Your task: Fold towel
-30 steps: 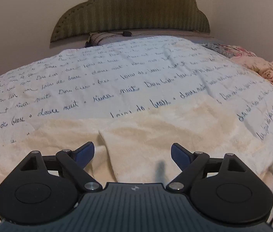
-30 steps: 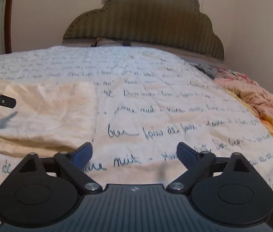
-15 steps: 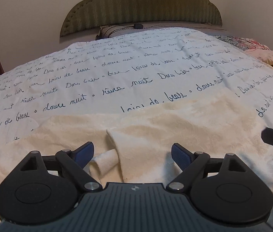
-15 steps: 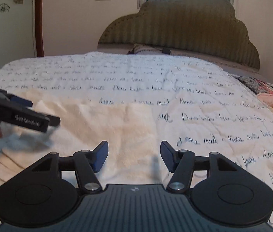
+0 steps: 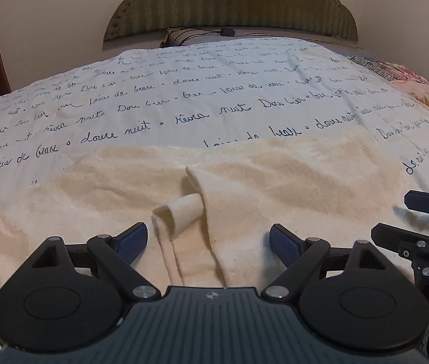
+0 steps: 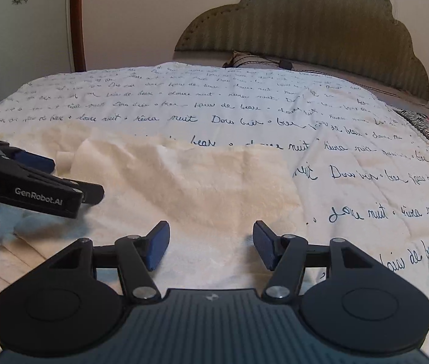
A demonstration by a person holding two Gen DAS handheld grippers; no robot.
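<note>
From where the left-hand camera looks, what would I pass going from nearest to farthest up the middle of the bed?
Left gripper → cream towel with a curled flap → white bedspread with blue handwriting → striped pillow → green padded headboard.

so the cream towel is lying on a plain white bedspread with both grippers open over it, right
Not quite: the bedspread is not plain, it is white with lines of dark handwritten script, as both wrist views show. The rest holds: the cream towel lies on it, with the left gripper and right gripper open over it.
</note>
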